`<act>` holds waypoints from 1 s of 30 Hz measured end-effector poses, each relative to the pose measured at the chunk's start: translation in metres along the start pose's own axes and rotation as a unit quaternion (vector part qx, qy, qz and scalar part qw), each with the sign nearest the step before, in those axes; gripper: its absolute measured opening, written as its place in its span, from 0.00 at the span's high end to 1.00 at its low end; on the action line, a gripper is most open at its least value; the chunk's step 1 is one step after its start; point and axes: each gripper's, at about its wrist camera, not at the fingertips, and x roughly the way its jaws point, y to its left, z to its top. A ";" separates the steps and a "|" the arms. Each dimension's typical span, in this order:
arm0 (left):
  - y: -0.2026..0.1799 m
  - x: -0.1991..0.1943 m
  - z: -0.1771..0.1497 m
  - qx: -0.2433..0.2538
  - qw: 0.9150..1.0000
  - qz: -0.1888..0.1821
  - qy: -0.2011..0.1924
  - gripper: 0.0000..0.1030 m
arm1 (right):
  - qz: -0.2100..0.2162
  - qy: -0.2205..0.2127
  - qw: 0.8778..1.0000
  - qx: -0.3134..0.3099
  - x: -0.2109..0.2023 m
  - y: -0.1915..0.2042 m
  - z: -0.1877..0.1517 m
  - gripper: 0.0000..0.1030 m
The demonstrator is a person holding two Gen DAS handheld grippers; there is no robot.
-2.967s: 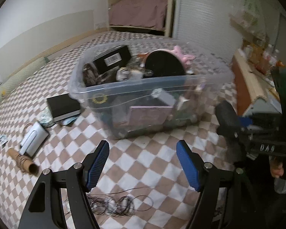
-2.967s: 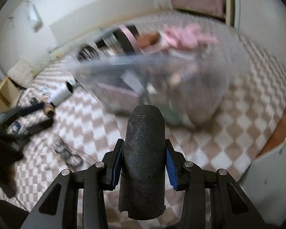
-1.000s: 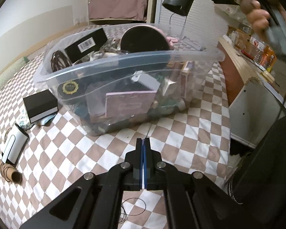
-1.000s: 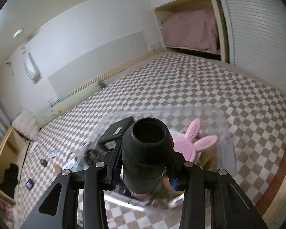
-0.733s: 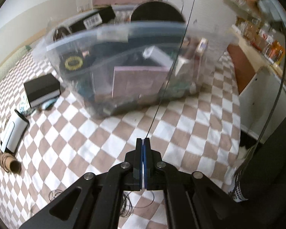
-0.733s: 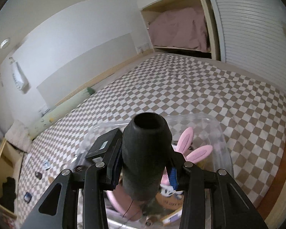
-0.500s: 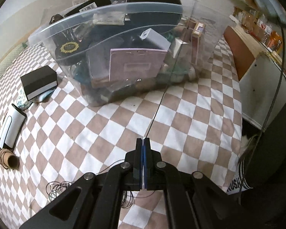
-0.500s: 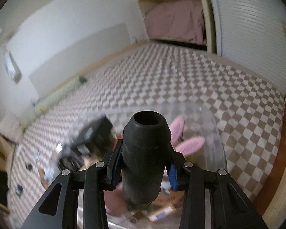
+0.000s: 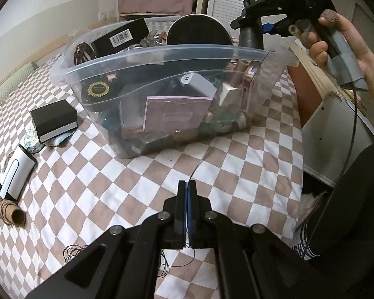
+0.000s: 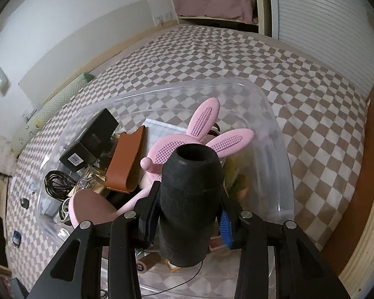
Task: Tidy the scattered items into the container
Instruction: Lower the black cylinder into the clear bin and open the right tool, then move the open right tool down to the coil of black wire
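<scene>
Checkered bedspread under everything, clear bin sits mid-bed, already packed. My right gripper clamps a black cylinder, holding it over the bin's right end, above the pink bunny item. My left gripper hangs just in front of the bin, jaws closed on a thin black wire. Black box, white device and cardboard tube lie outside, left of the bin.
</scene>
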 end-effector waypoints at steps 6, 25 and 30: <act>-0.005 -0.002 0.002 0.008 1.000 -0.005 -0.003 0.87 | 0.000 0.008 1.000 -0.018 0.005 0.006 -0.003 0.30; 0.016 -0.013 0.000 -0.028 0.999 0.025 -0.019 0.42 | 0.039 -0.049 0.997 -0.052 -0.038 0.028 -0.012 0.30; 0.043 -0.022 -0.006 -0.064 0.996 0.056 -0.025 0.42 | 0.099 -0.058 0.987 -0.112 -0.062 0.063 -0.032 0.30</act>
